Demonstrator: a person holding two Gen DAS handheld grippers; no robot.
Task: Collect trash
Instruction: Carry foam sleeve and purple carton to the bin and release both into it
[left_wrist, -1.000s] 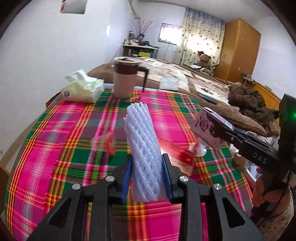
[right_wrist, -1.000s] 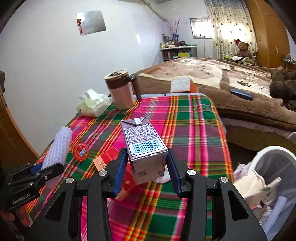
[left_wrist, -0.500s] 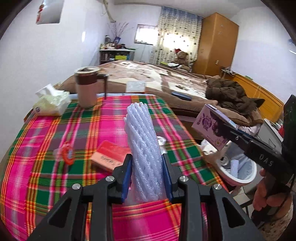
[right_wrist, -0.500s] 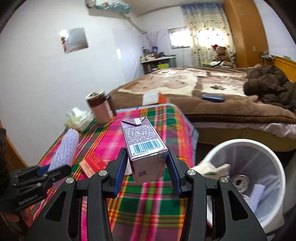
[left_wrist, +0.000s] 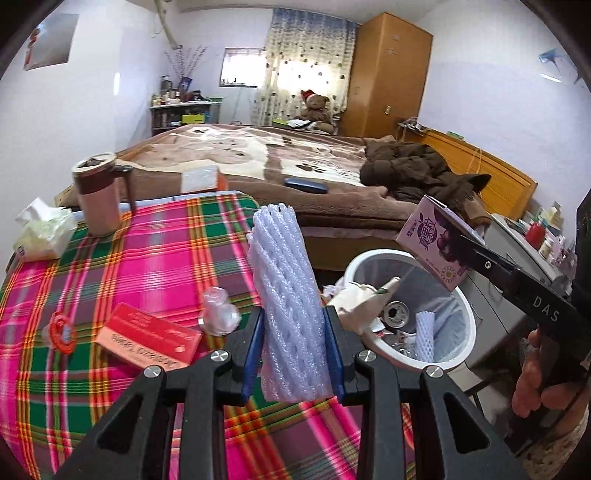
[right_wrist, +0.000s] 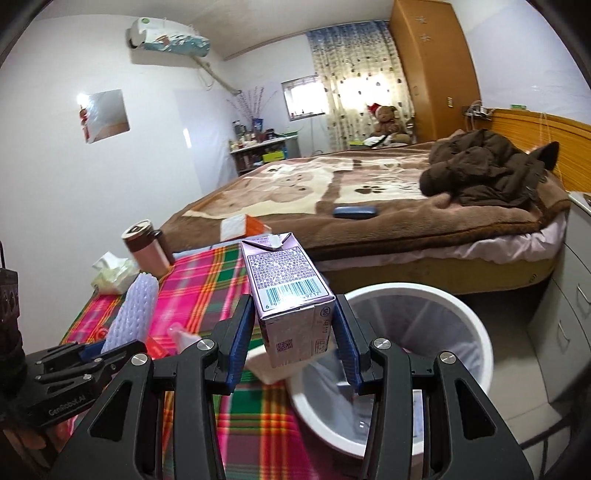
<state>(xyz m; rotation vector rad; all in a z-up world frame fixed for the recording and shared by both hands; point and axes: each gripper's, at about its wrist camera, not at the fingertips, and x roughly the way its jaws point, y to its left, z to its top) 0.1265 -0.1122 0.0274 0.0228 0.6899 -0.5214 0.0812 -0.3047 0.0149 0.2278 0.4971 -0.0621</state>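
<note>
We have the right hand-held gripper (right_wrist: 295, 332) clamped on the purple carton (right_wrist: 291, 295), just above the white bin's (right_wrist: 476, 321) near rim at lower right, while the left hand-held gripper (left_wrist: 293, 350) (farther back, over the table (left_wrist: 110, 258)) pinches the upright foam sleeve (left_wrist: 288, 295).

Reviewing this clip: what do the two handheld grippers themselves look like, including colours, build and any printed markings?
Both are matte black plastic with angular cut-out frames, silver screws at the pivots and blue pads inside the fingers. The left gripper shows white "GenRobot.AI" lettering on its side in the right wrist view; the right gripper shows white "DAS" lettering in the left wrist view. No cables visible. A patterned cuff shows at the right hand's wrist.
</note>
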